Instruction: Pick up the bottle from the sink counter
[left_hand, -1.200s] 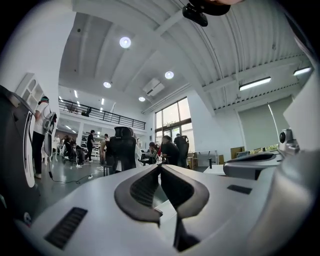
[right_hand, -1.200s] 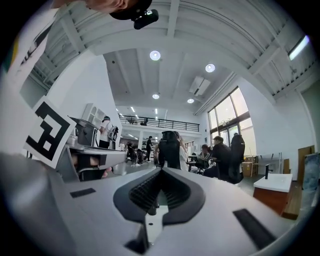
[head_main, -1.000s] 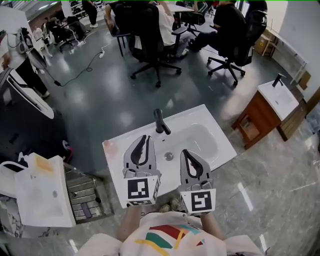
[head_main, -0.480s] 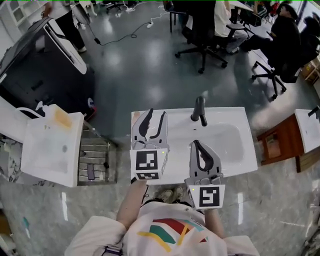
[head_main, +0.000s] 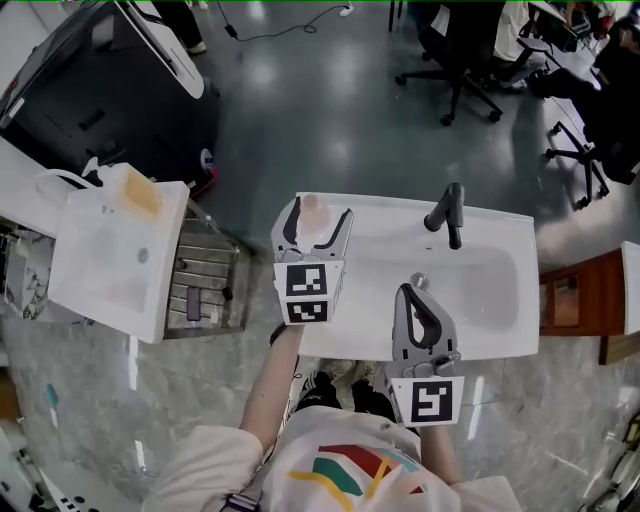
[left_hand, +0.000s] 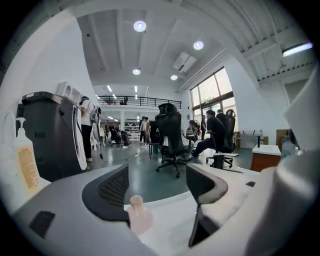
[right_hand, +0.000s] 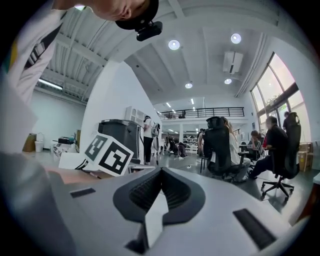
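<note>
Over the office's sink counter (head_main: 372, 218), the left gripper (head_main: 322, 215), jaws just opening, straddles the bottle (head_main: 311, 205); right gripper (head_main: 409, 294) closed.

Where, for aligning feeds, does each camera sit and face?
Head view: head-mounted, steeply down at sink counter; shows arms, left tool, right tool.
Left gripper view: rides left tool, along its jaws, just opening, bottle between.
Right gripper view: rides right tool, along shut jaws toward office chair.
Shared: bottle, in head and left gripper views.
</note>
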